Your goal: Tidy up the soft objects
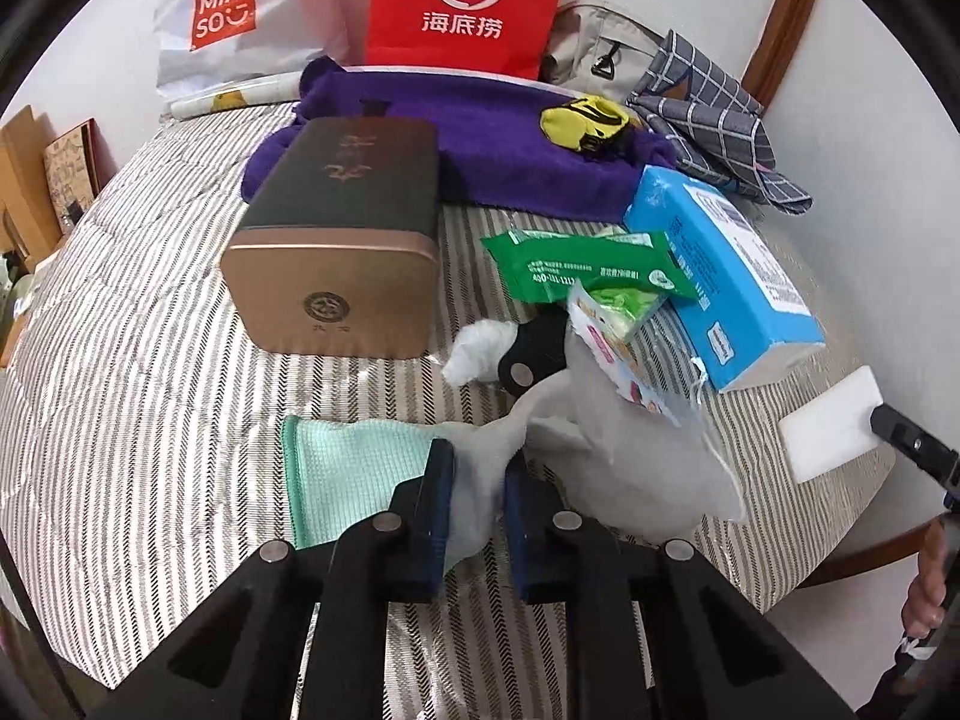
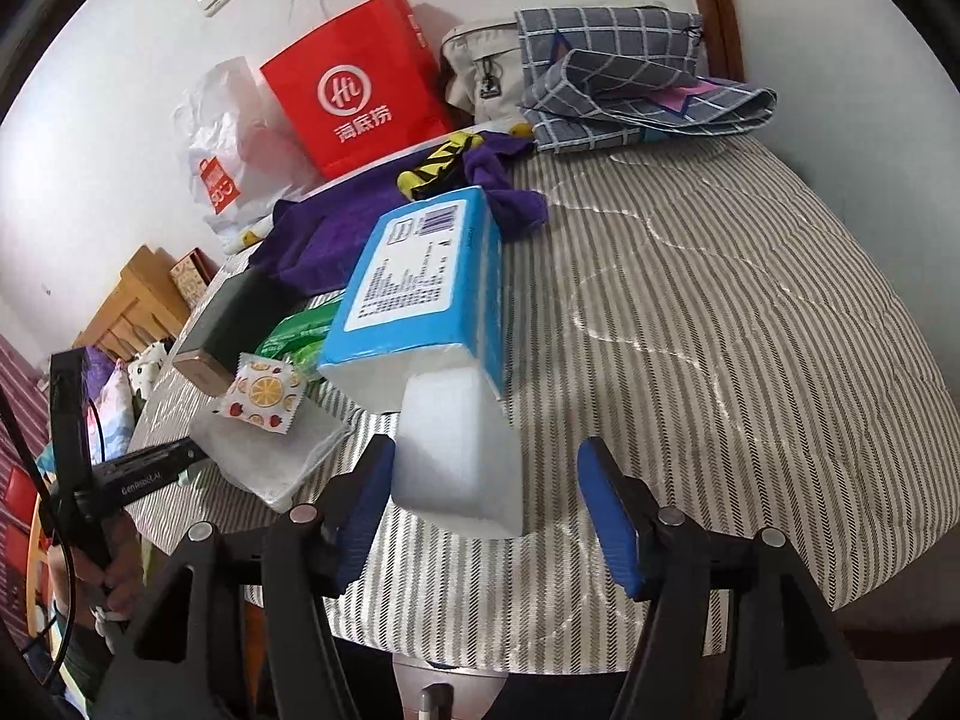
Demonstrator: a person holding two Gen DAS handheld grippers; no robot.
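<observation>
My left gripper (image 1: 477,483) is shut on a thin white cloth (image 1: 624,468) that lies bunched on the striped table cover. A mint green cloth (image 1: 348,468) lies flat just left of it, partly under the left finger. My right gripper (image 2: 486,480) is open around a white foam sponge block (image 2: 456,450); the left pad touches it, the right pad stands apart. The sponge (image 1: 834,426) also shows at the right edge of the left wrist view. A purple towel (image 1: 510,138), yellow-black socks (image 1: 585,120) and a grey checked cloth (image 1: 714,120) lie at the back.
A gold-and-dark tin box (image 1: 342,246) stands mid-table. A blue tissue pack (image 1: 720,276), green wipes pack (image 1: 582,264) and fruit-print packet (image 2: 264,393) crowd the right. A red paper bag (image 1: 468,6) and white Miniso bag (image 1: 228,18) stand against the wall.
</observation>
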